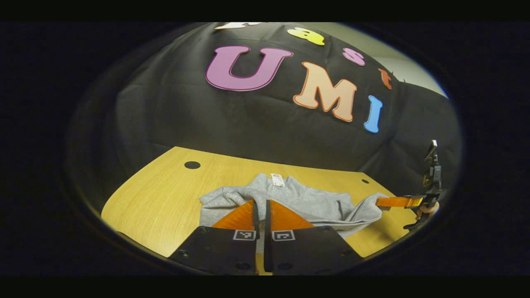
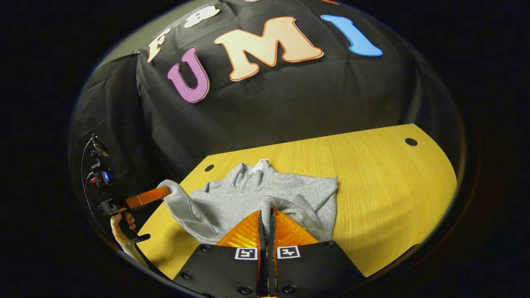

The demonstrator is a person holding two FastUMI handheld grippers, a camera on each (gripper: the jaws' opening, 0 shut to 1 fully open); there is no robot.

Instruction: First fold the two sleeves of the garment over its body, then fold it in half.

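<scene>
Grey garment (image 2: 265, 194) lying on the yellow counter (image 2: 385, 182), collar (image 2: 252, 171) toward the black cloth wall.

Progress, judged from the present lay: sleeve stage under way, not complete. Both sleeve ends gathered and lifted, neither yet laid flat across the body. Fold in half not begun.

Left gripper (image 1: 261, 215): fingers drawn nearly together, apparently clenched on grey cloth at the tips. In the right gripper view, the same gripper (image 2: 165, 191) seen from the side, holding one sleeve (image 2: 178, 203) off the counter edge, hand (image 2: 120, 223) on its grip.

Right gripper (image 2: 266, 225): fingers likewise closed to a narrow gap, a ridge of fabric pinched between them. In the left gripper view, seen at far right (image 1: 379, 202) with a sleeve end grasped.

Left gripper view: white neck label (image 1: 277, 179). Right gripper view: zip collar, bare counter beyond the garment.
</scene>
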